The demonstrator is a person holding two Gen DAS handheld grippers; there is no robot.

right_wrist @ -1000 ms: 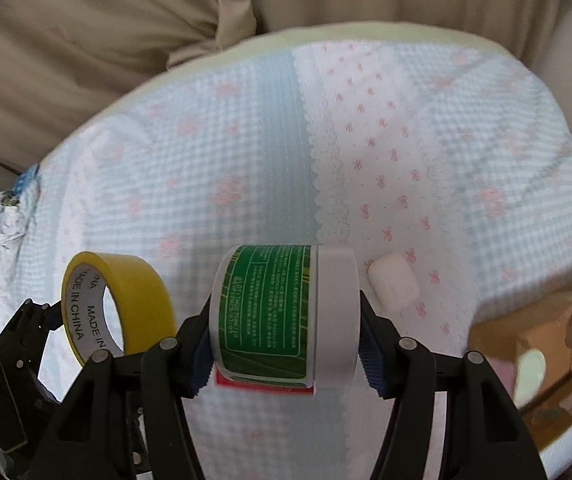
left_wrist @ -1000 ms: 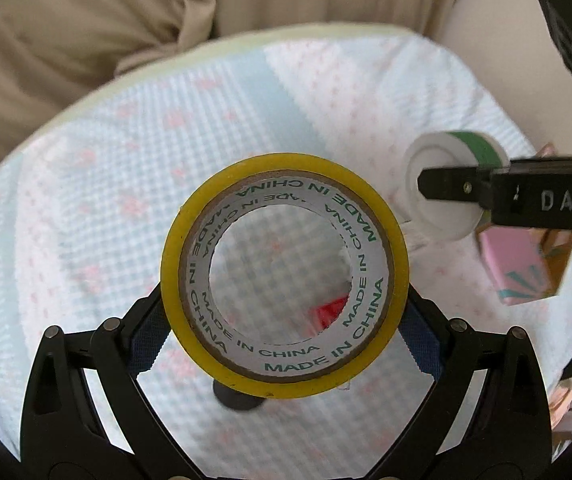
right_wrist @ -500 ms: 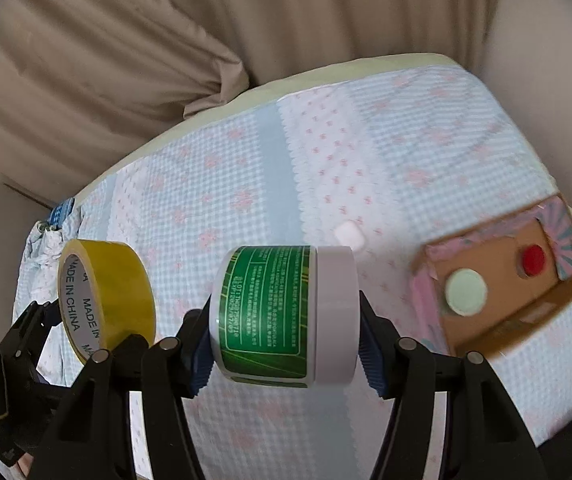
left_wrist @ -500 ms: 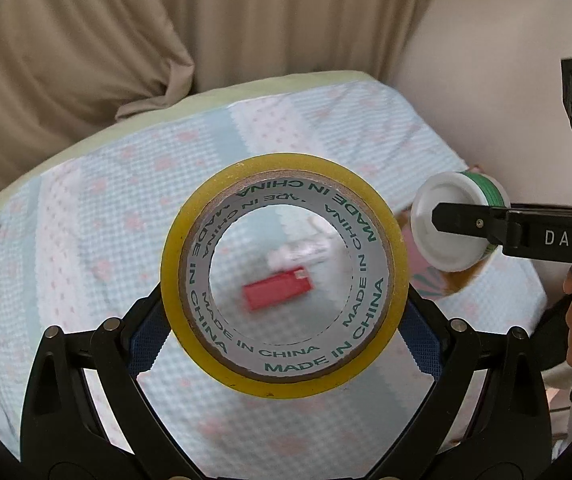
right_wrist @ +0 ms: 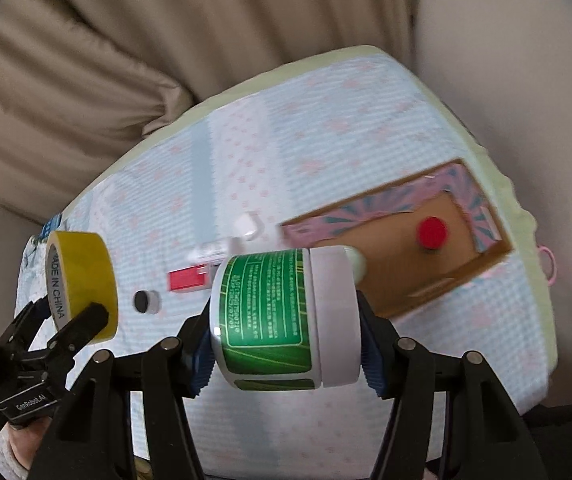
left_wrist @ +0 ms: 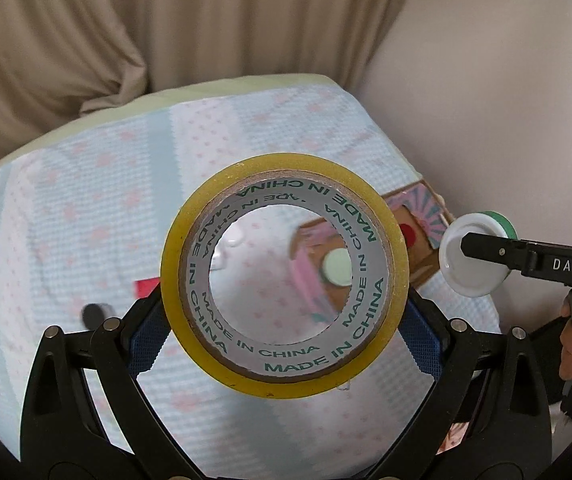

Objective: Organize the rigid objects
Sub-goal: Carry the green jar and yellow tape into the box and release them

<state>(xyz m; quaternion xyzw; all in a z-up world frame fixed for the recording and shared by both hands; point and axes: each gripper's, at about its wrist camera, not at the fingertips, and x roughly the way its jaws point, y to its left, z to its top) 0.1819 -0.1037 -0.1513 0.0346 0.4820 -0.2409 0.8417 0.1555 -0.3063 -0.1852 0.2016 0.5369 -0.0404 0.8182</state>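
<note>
We hold two items above the bed [right_wrist: 366, 128]: our left gripper [left_wrist: 286, 320] is clamped on one yellow tape roll [left_wrist: 284, 276], our right gripper [right_wrist: 286, 344] on one green-labelled jar [right_wrist: 281, 318]. One cardboard box [right_wrist: 482, 264] holds two round caps, one red [right_wrist: 432, 233], one pale green [left_wrist: 336, 268].

A bed [right_wrist: 326, 128] carries everything, covered in a pale blue and white checked sheet [left_wrist: 85, 208] with pink flower print; a light green edge shows along its far side. Near the right edge lies an open cardboard box [right_wrist: 482, 276] with pink patterned flaps. Left of the box, on the sheet, lie a small white block [right_wrist: 250, 227], a blurred white item [right_wrist: 211, 251], a red flat piece [right_wrist: 186, 280] and a small black disc [right_wrist: 146, 301], each apart from the others.
</note>
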